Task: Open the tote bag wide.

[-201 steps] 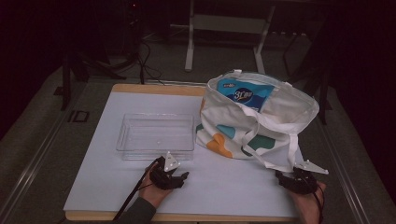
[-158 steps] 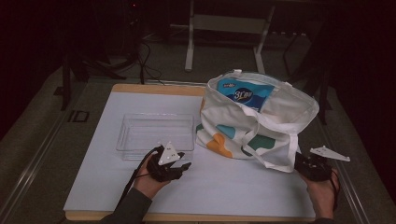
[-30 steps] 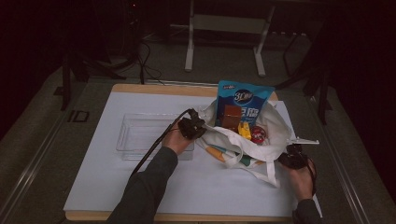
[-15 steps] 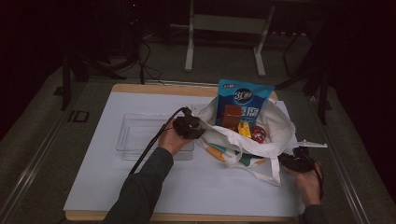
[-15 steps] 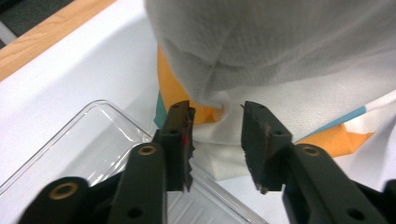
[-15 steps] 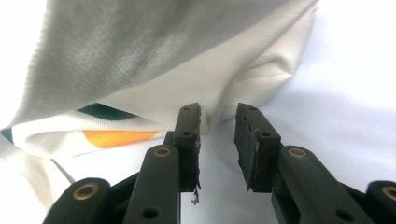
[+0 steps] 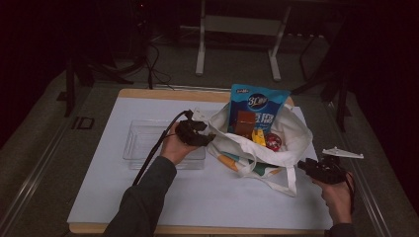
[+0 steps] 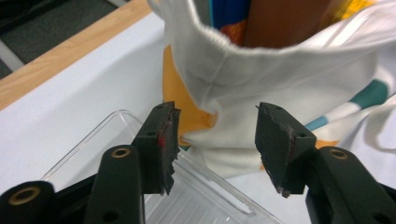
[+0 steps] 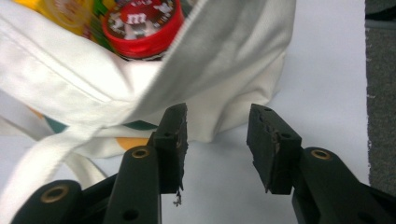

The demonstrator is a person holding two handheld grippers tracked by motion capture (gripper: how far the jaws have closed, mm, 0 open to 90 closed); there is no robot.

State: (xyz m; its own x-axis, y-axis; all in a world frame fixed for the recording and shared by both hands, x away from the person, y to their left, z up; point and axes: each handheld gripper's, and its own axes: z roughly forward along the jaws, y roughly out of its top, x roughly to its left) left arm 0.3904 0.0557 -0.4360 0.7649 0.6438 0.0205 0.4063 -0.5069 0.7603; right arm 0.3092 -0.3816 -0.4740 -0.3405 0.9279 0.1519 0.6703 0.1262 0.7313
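Observation:
A white cloth tote bag stands open mid-table with a blue snack bag, a brown packet and a red-lidded tin showing in its mouth. My left gripper is at the bag's left rim. Its jaws have just been opening, and they stand apart with the bag's cloth just beyond them, untouched. My right gripper is off the bag's near right corner, its jaws likewise just opened and bare. In the right gripper view the tin sits above the jaws.
A clear plastic tray lies left of the bag, under my left hand; its corner shows below the left jaws. A loose bag strap trails toward the table's front. The white mat has free room in front.
Both grippers have let go of the bag's rim and drawn back a little, left one leftward, right one rightward. The bag's mouth, folded shut several seconds ago, stays spread.

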